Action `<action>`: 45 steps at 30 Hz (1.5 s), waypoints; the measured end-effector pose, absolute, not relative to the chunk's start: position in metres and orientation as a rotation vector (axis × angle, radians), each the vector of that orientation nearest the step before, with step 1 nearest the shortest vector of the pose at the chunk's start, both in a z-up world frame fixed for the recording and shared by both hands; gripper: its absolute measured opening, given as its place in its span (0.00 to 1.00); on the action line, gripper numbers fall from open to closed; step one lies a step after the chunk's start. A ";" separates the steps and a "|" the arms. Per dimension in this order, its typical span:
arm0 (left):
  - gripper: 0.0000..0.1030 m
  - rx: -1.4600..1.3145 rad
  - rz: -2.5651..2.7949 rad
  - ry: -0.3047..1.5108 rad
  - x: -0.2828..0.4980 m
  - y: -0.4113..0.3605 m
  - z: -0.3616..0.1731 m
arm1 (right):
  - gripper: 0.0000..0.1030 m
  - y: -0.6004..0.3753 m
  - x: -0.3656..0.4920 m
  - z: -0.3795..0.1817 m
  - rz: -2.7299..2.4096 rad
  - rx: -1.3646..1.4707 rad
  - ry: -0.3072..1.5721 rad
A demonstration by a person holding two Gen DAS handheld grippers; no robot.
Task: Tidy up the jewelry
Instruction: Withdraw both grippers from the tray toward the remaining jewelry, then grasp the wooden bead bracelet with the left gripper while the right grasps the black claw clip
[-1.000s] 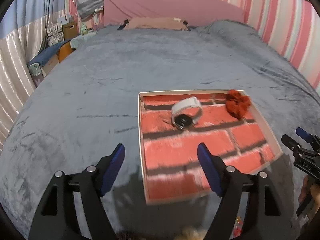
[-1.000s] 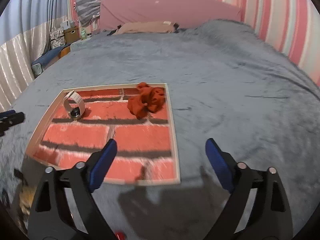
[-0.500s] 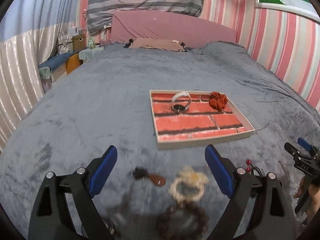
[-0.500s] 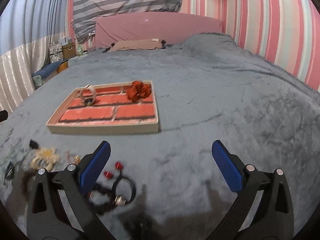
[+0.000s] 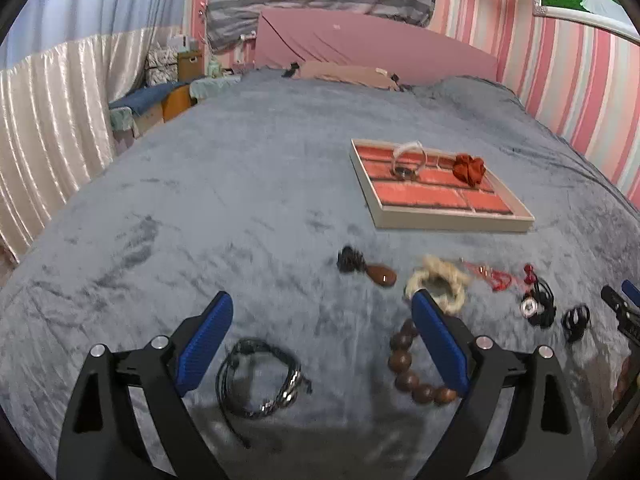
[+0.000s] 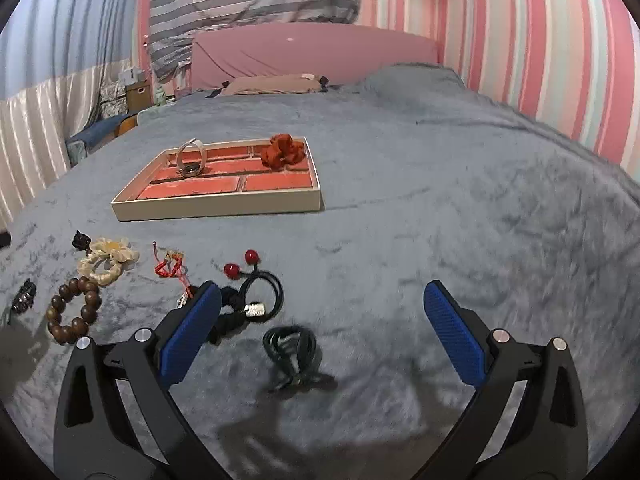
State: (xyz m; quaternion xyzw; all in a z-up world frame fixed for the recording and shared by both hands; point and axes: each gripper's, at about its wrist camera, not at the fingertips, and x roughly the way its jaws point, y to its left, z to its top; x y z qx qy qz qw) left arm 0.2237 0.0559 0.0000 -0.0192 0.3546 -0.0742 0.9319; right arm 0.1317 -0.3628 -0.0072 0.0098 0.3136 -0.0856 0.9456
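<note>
Your left gripper's blue pad [image 5: 439,340] hides part of the wooden bead bracelet [image 5: 408,368]. Right gripper [image 5: 624,312] is cut off at the left-wrist frame edge. Small black hair tie [image 5: 575,320] blurred.

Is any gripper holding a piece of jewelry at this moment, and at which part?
Nothing is held. The left gripper and the right gripper are both open, above loose pieces on the blanket.

Grey blanket [image 6: 400,168]; tray [image 6: 216,206] cream-rimmed with red brick print; rust-red scrunchie [image 6: 282,151]; brown bead bracelet [image 6: 74,308]; cream scrunchie [image 6: 106,260]; pink-striped wall [image 6: 540,40].
</note>
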 end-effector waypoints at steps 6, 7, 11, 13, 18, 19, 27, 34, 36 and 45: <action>0.86 -0.026 -0.194 0.752 0.214 0.040 -0.020 | 0.96 -0.362 0.126 -0.027 -0.192 0.019 0.675; 0.86 -0.008 -0.194 0.750 0.213 0.033 -0.023 | 0.96 -0.361 0.124 -0.030 -0.196 0.019 0.675; 0.86 0.011 -0.223 0.776 0.212 0.012 -0.037 | 0.96 -0.360 0.123 -0.037 -0.212 -0.005 0.682; 0.86 0.028 -0.216 0.783 0.211 0.007 -0.044 | 0.96 -0.360 0.122 -0.038 -0.209 -0.018 0.679; 0.86 0.044 -0.195 0.807 0.219 0.001 -0.056 | 0.96 -0.361 0.124 -0.046 -0.217 -0.026 0.696; 0.86 0.045 -0.195 0.811 0.220 0.000 -0.057 | 0.95 -0.361 0.126 -0.049 -0.219 -0.024 0.710; 0.86 0.095 -0.203 0.836 0.232 -0.016 -0.075 | 0.76 -0.360 0.139 -0.065 -0.219 -0.038 0.773; 0.70 0.060 -0.226 0.883 0.244 -0.014 -0.086 | 0.64 -0.355 0.141 -0.067 -0.192 -0.051 0.776; 0.70 0.048 -0.228 0.888 0.247 -0.013 -0.087 | 0.60 -0.353 0.141 -0.067 -0.189 -0.057 0.775; 0.63 0.048 -0.216 0.891 0.255 -0.017 -0.088 | 0.44 -0.354 0.143 -0.070 -0.161 -0.034 0.789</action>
